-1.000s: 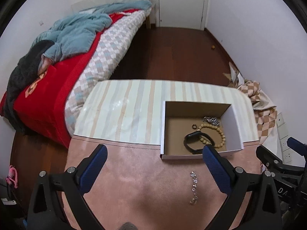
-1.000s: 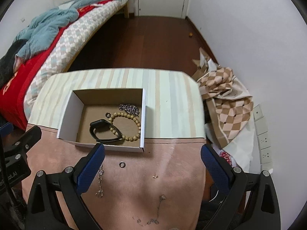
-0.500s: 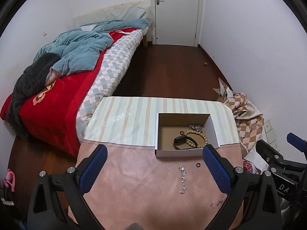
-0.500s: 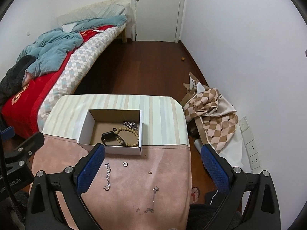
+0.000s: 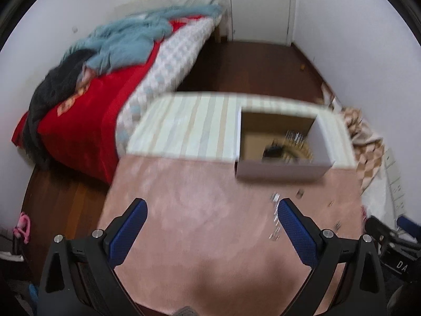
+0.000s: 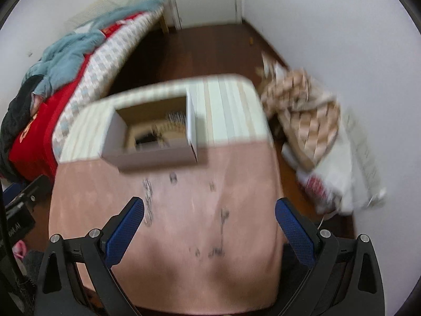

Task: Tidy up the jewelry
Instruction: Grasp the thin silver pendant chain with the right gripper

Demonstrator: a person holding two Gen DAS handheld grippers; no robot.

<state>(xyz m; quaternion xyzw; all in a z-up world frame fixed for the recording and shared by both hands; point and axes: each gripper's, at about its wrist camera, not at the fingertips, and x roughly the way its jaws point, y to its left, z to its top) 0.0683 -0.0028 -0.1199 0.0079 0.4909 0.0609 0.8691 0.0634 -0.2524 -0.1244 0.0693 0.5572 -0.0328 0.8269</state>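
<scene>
Both views are motion-blurred. An open cardboard box (image 5: 282, 169) (image 6: 150, 159) stands on the table and holds a black band (image 5: 272, 151), a bead bracelet and a silver chain. On the pink mat lie a silver bracelet (image 5: 275, 214) (image 6: 148, 200), a small ring (image 6: 173, 177), a tiny stud (image 6: 211, 185) and a thin necklace (image 6: 222, 226). My left gripper (image 5: 211, 218) is open and empty above the mat's near part. My right gripper (image 6: 209, 217) is open and empty above the necklace.
The table has a pink mat (image 5: 197, 197) in front and a striped cloth (image 5: 189, 131) behind. A bed with a red cover (image 5: 86, 115) is at the left. A checked bag (image 6: 302, 121) lies on the floor at the right, by the wall.
Both grippers have come back down and closer to the table after rising half a second ago. The table and box look larger. Both stay open.
</scene>
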